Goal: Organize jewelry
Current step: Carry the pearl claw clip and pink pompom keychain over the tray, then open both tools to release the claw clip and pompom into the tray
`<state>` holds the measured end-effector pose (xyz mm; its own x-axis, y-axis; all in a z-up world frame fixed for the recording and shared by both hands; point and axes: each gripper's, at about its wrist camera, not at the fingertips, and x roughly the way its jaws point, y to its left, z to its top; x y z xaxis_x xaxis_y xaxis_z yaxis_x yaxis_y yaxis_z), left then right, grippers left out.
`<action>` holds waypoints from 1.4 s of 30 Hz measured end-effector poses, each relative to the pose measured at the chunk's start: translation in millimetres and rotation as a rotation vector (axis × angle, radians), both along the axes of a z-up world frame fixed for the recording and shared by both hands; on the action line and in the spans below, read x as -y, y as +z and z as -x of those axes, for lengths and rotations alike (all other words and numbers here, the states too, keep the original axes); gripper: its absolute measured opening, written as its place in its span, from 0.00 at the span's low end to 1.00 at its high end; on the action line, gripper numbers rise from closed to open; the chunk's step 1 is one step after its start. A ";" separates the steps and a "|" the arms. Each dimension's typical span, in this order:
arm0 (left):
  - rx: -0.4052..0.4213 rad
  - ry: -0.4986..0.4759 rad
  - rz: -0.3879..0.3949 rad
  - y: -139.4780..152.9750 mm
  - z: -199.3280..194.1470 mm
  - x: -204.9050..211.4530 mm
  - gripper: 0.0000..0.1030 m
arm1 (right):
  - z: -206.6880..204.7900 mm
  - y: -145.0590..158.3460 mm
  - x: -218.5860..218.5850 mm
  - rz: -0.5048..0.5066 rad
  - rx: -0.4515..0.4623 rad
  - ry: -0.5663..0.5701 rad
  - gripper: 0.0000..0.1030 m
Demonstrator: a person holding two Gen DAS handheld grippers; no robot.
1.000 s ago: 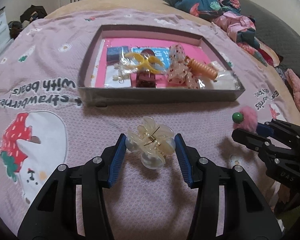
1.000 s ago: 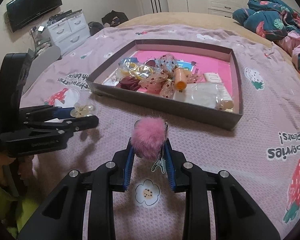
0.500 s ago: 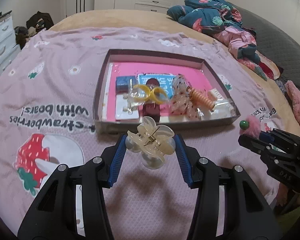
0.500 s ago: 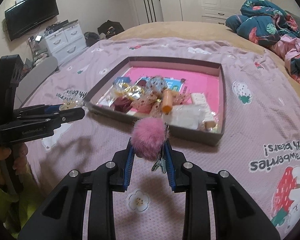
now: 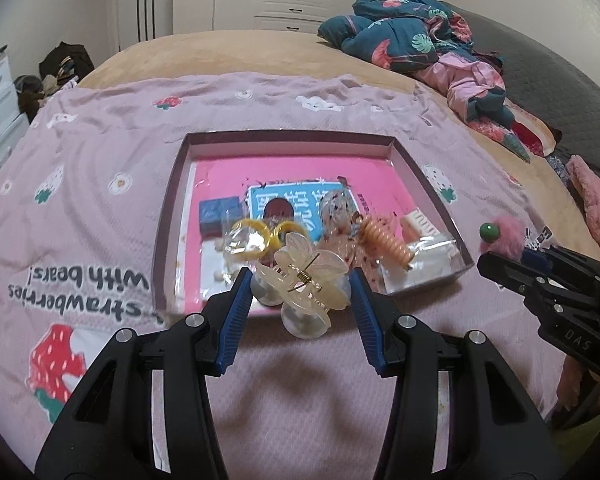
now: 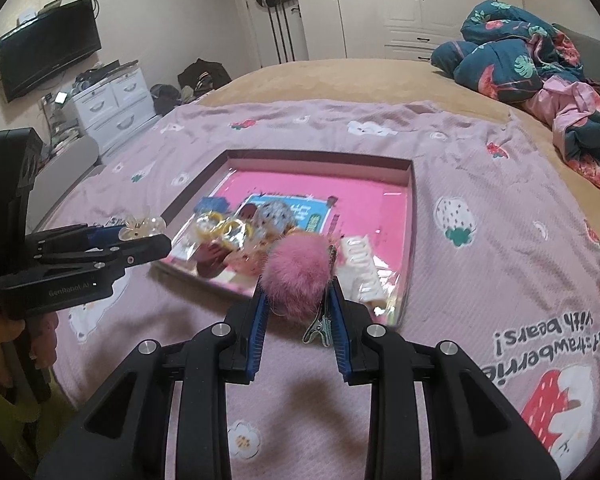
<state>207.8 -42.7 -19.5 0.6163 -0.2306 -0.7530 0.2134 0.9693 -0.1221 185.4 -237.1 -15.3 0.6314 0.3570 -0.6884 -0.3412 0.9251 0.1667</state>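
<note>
My left gripper (image 5: 300, 292) is shut on a cream translucent claw hair clip (image 5: 306, 276), held in the air over the near wall of a shallow brown box (image 5: 292, 139) with a pink floor. My right gripper (image 6: 298, 300) is shut on a pink pompom hair clip (image 6: 298, 280) with a green metal clasp, also lifted, just short of the box (image 6: 320, 156). In the left wrist view the right gripper (image 5: 512, 256) shows at the right with the pompom (image 5: 506, 234). The right wrist view has the left gripper (image 6: 140, 236) and its clip (image 6: 142, 226) at the left.
The box holds a blue case (image 5: 218, 214), yellow rings in a bag (image 5: 248, 238), a spotted scrunchie (image 5: 338, 210), an orange spiral tie (image 5: 386, 240) and white packets (image 6: 360, 272). It lies on a pink strawberry blanket (image 5: 100, 184) on a bed. Bunched bedding (image 5: 412, 32) sits far right.
Both grippers have risen and moved toward the box with their clips still held. The box now looks smaller and lies partly behind both held clips.
</note>
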 end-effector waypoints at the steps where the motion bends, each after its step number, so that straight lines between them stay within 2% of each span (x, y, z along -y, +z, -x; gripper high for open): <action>1: 0.000 0.000 -0.002 0.0 -2.5 0.9 0.40 | -2.9 0.2 0.7 0.001 0.001 -0.003 0.27; 9: -0.018 -0.001 -0.008 -10.5 -25.3 8.2 0.40 | -32.8 -0.1 6.8 0.014 0.013 -0.042 0.27; 19: -0.058 0.000 -0.015 -32.1 -49.0 7.6 0.40 | -63.2 -21.6 -4.3 0.036 -0.032 -0.044 0.27; 31: -0.071 0.024 -0.026 -46.3 -58.1 -2.1 0.40 | -74.6 -44.5 -24.4 0.082 -0.079 -0.038 0.27; 42: -0.068 0.036 -0.033 -46.3 -57.8 -6.6 0.40 | -68.9 -46.2 -32.6 0.094 -0.073 -0.024 0.34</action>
